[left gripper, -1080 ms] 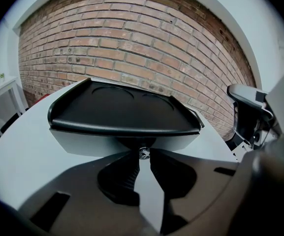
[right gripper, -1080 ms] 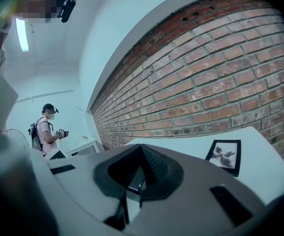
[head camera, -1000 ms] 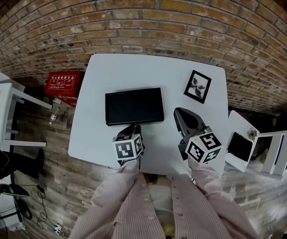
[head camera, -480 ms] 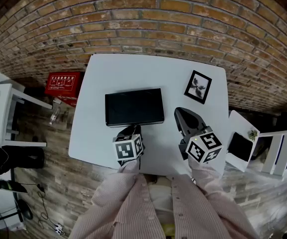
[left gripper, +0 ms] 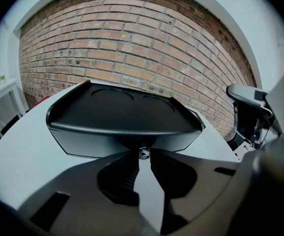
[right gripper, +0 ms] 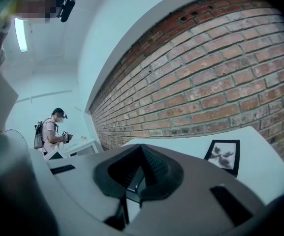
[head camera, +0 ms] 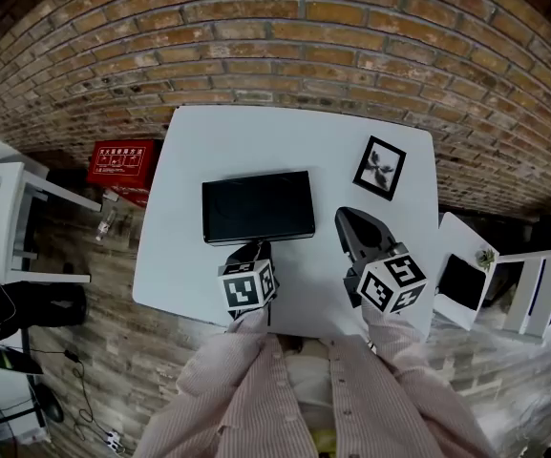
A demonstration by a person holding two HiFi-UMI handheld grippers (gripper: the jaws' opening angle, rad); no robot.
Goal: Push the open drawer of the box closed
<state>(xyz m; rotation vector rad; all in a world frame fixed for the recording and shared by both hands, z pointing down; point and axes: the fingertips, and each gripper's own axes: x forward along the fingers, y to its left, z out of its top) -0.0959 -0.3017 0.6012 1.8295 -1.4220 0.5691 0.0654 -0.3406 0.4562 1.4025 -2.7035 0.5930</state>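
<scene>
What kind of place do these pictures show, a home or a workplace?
Probably an indoor recording room or lab, not a home: a bare brick wall, a white table with few props, and, in the right gripper view, another person wearing head gear.

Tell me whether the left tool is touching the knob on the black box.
Touching. The left gripper view shows the left tool closed on the knob of the black box, both tips against it.

Data-collection lab, bare brick wall, white tables, floor cables, a person wearing headset and backpack
</scene>
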